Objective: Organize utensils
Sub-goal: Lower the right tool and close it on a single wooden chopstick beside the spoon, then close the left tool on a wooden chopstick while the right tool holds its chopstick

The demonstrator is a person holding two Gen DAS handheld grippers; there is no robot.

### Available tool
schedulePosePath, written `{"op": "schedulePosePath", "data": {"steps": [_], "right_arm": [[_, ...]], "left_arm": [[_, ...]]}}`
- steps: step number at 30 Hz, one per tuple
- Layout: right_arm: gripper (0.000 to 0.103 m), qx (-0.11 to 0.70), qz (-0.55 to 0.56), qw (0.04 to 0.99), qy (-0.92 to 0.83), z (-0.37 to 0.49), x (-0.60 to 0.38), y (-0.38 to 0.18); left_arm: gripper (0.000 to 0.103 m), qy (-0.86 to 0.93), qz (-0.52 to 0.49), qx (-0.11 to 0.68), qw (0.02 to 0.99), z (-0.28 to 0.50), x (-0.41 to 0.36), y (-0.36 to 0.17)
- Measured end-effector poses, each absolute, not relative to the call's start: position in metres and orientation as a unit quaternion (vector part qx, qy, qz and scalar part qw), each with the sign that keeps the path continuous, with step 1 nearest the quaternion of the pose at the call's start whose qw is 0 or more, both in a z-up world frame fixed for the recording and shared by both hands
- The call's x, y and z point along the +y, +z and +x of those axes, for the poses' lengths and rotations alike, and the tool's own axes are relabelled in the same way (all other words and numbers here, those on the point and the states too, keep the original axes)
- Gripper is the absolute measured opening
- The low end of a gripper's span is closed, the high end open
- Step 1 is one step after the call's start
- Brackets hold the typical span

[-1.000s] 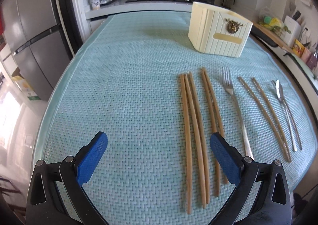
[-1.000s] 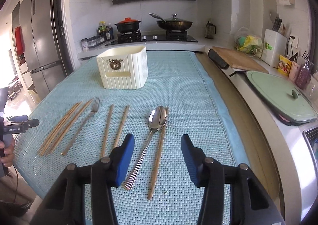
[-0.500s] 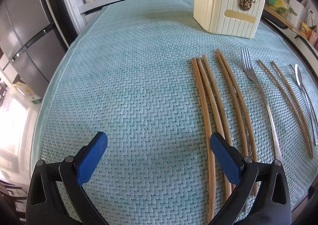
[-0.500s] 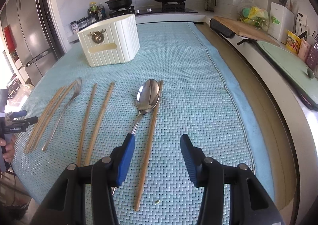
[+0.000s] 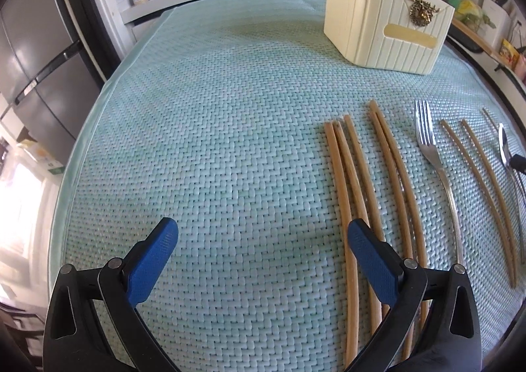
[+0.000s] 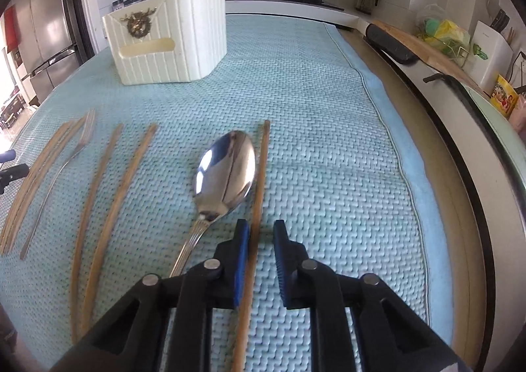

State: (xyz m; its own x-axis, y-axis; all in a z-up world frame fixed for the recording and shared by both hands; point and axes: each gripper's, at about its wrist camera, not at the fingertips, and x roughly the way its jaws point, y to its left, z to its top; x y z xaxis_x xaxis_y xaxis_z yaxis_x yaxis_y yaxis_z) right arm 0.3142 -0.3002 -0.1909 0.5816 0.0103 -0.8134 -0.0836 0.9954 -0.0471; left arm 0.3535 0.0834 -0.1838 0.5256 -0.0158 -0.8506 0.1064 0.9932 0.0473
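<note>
Chopstick (image 6: 261, 168) on the woven mat (image 6: 312, 109) is where my right gripper (image 6: 259, 234) is working: the stick lies nearest the mat's right edge, pointing toward the far edge. It runs between my blue pads. The jaws have just been closing and now stand narrow. One pad (image 6: 242, 240) is against the stick, while the other shows a strip of mat between itself and the wood, so I am not yet clamping it. The spoon (image 6: 227, 168) lies just beside that chopstick, bowl up, its rim touching or nearly touching the stick.

Farther toward the left edge lie two separate chopsticks (image 6: 126, 186), then the fork (image 6: 65, 168), then a bundle of five chopsticks (image 5: 345, 181). My left gripper (image 5: 263, 227) hangs over the mat near its front edge with jaws spread wide and nothing between them; its right finger (image 5: 371, 260) sits over the bundle's near ends.

The cream ribbed utensil holder (image 6: 171, 40) stands upright toward the far edge, well apart from everything laid out.
</note>
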Motion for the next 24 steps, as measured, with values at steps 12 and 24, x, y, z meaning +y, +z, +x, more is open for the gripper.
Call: {"op": "schedulePosePath", "data": {"steps": [12,24], "right_arm": [[0.014,0.478,-0.027,0.878,0.014,0.31,-0.32,-0.189],[0.017,0.47,-0.012,0.883,0.015,0.301,-0.323,-0.19]], "left_arm": [[0.101,-0.059,0.023,0.493,0.868,0.355,0.091,-0.175],[0.101,-0.033,0.062,0.495,0.866,0.347,0.08,-0.181]]}}
